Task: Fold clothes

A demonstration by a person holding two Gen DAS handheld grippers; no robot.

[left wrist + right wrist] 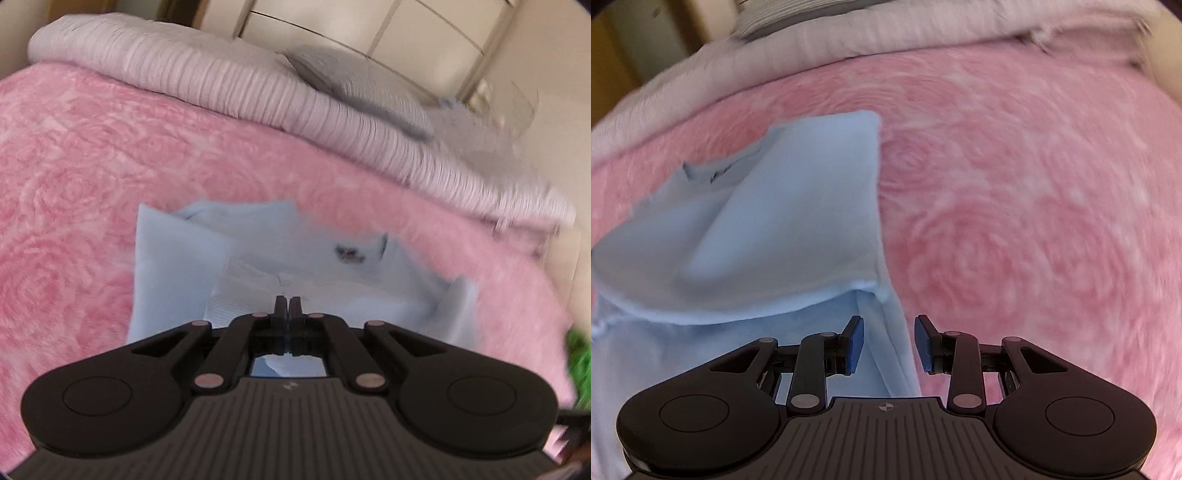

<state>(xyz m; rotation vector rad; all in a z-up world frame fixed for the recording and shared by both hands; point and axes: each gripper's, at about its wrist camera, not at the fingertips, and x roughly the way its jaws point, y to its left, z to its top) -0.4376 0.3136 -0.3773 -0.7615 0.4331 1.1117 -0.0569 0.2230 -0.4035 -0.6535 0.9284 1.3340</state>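
My left gripper is clenched, its jaws pressed flat together, and I cannot make out any cloth pinched between them; the light blue garment spreads out from under the tips toward twelve o'clock, a dark mark near its collar at about one o'clock. My right gripper is released, blue pads apart with the garment's right edge running up between them, not touched by either pad. A folded flap of it lies at eleven o'clock. All of it rests on the pink blanket, with a grey quilt at twelve o'clock
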